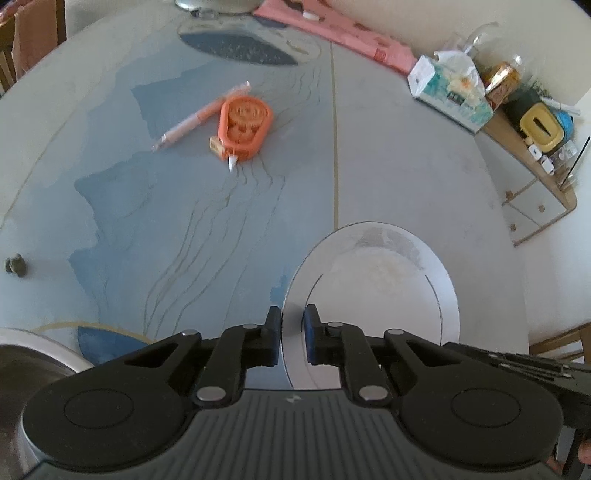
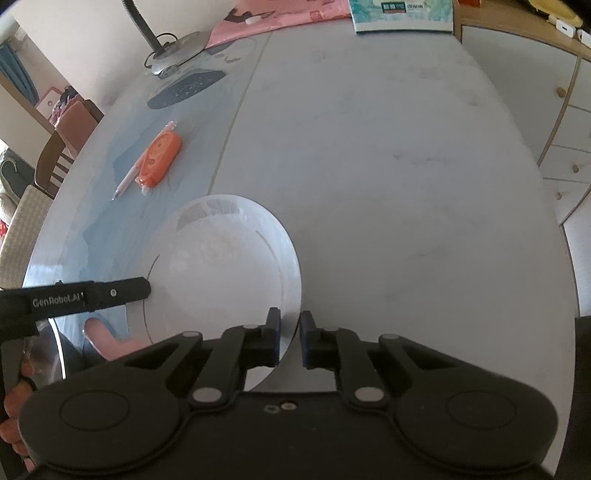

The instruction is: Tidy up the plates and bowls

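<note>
A white plate (image 1: 388,280) with a thin dark ring lies low over the blue-and-grey table (image 1: 406,166). My left gripper (image 1: 293,314) is shut on the plate's left rim, one pad above and one below the edge. In the right wrist view the same plate (image 2: 221,266) sits left of centre. My right gripper (image 2: 290,317) is shut on its right rim. The left gripper (image 2: 142,288) reaches the plate's far side from the left there. I cannot tell whether the plate rests on the table or hangs just above it.
A metal bowl (image 1: 33,354) stands at the lower left. An orange tape dispenser (image 1: 245,127) and a pink pen (image 1: 199,118) lie mid-table. A tissue box (image 1: 450,92), a lamp base (image 2: 177,55) and a pink cloth (image 1: 351,33) line the far edge. A person's thumb (image 2: 99,332) shows.
</note>
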Demonstrator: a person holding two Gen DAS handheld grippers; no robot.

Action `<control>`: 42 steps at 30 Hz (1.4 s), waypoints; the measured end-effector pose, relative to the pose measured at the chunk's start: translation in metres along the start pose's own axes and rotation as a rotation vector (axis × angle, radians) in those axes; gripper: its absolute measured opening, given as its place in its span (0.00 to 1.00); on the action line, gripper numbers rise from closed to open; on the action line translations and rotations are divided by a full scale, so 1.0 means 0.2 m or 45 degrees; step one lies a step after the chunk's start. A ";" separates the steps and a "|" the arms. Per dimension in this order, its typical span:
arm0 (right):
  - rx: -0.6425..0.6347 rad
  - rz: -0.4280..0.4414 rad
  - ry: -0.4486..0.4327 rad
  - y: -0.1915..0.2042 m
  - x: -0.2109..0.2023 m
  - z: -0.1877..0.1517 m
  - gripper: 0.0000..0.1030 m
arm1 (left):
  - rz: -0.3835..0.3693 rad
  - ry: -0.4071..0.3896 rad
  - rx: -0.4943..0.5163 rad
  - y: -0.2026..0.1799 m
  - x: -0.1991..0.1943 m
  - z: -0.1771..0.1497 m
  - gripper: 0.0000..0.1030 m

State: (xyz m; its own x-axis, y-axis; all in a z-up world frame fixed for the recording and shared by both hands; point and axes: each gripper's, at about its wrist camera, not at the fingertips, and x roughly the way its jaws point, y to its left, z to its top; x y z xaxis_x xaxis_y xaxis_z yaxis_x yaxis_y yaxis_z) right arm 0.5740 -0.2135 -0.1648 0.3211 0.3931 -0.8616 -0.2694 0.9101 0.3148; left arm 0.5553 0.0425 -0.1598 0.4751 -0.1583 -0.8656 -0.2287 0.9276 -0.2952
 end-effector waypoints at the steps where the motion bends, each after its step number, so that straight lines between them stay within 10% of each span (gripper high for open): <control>1: -0.008 -0.005 -0.012 0.01 -0.01 0.01 0.10 | 0.005 -0.016 0.010 -0.01 -0.01 0.01 0.11; 42: 0.117 -0.017 -0.198 -0.04 -0.51 -0.08 0.08 | -0.086 -0.108 0.124 -0.26 -0.42 -0.14 0.08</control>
State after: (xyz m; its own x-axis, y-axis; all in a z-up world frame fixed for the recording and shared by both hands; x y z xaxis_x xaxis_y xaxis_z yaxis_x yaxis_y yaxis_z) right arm 0.5282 -0.2626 -0.0848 0.4623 0.3899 -0.7964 -0.1821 0.9207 0.3451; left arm 0.5043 -0.0012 -0.0830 0.5575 -0.1960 -0.8067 -0.1122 0.9450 -0.3071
